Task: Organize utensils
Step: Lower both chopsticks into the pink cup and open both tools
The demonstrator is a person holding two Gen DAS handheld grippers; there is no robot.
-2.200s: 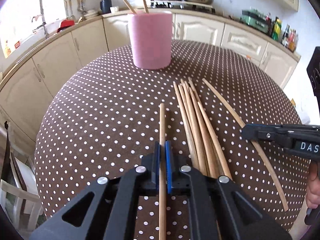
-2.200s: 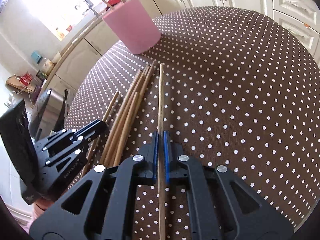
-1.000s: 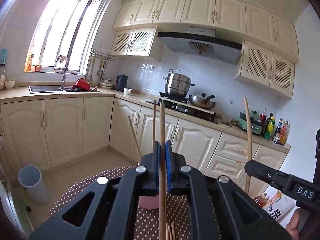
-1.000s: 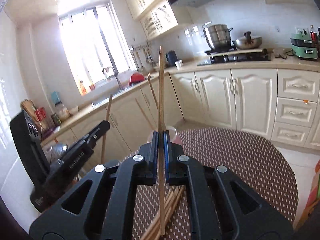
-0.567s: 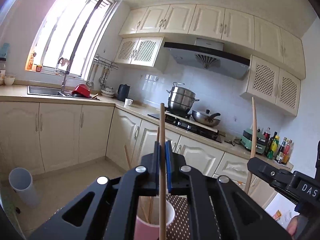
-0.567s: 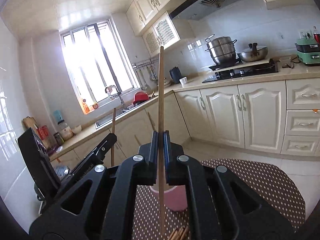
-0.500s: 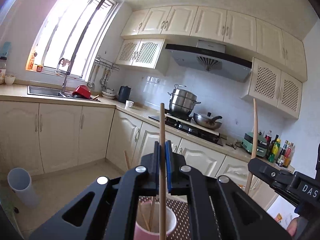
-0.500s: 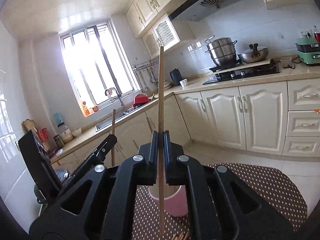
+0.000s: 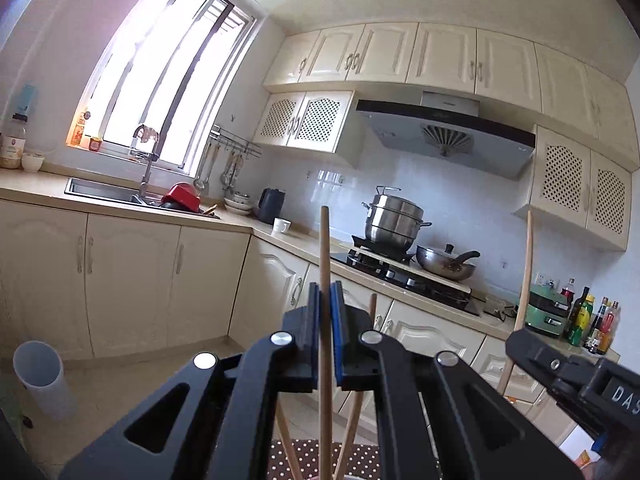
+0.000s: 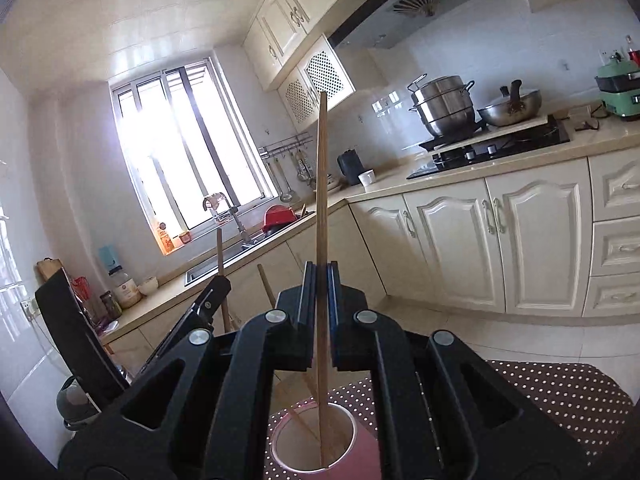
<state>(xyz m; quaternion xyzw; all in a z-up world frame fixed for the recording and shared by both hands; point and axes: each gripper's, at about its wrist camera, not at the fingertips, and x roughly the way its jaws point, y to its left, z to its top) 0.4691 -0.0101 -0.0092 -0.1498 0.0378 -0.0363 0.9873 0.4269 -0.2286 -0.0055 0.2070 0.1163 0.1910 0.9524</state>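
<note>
**Chopsticks up off the tabletop, over the cup**

Chopsticks that lay flat on the dotted tabletop [image 10: 560, 384] a moment ago now stand upright — long axes vertical. The right tongs [image 10: 320, 312] are clamped on one chopstick [image 10: 321, 200], its lower end inside the pink cup [image 10: 362, 450] among the sticks already there. The left tongs [image 9: 325, 328] grip another chopstick [image 9: 324, 256] — just left of the first, near the cup. Release looks next.

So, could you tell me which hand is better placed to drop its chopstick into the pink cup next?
Probably the right. The right gripper holds its chopstick upright with the lower end already inside the pink cup. The left gripper's view barely shows the cup.
</note>
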